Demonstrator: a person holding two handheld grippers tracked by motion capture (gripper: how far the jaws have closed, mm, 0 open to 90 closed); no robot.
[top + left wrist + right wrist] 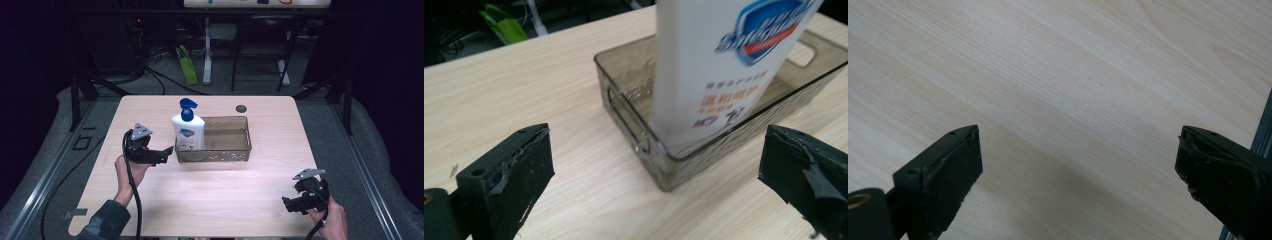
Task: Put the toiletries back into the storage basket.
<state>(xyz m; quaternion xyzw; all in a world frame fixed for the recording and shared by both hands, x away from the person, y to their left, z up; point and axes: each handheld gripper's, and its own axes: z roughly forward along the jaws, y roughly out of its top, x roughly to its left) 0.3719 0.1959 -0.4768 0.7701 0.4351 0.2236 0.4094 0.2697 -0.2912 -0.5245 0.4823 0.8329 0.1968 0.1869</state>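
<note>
A white soap bottle (188,131) with a blue pump top stands upright in the left end of a smoky clear plastic bin (230,154) at the table's middle. My left gripper (167,151) is open just left of the bin, jaws pointing at it and holding nothing. In the left gripper view the bottle (719,60) rises inside the bin (634,100), beyond my open gripper (664,187). My right gripper (286,204) rests open near the front right corner of the table. The right gripper view has my open gripper (1080,182) over bare wood.
The light wooden table (210,200) has a small dark round disc (241,108) behind the bin. A green object (186,65) and desk legs stand on the floor beyond. The table's right edge (1263,130) lies close to my right gripper.
</note>
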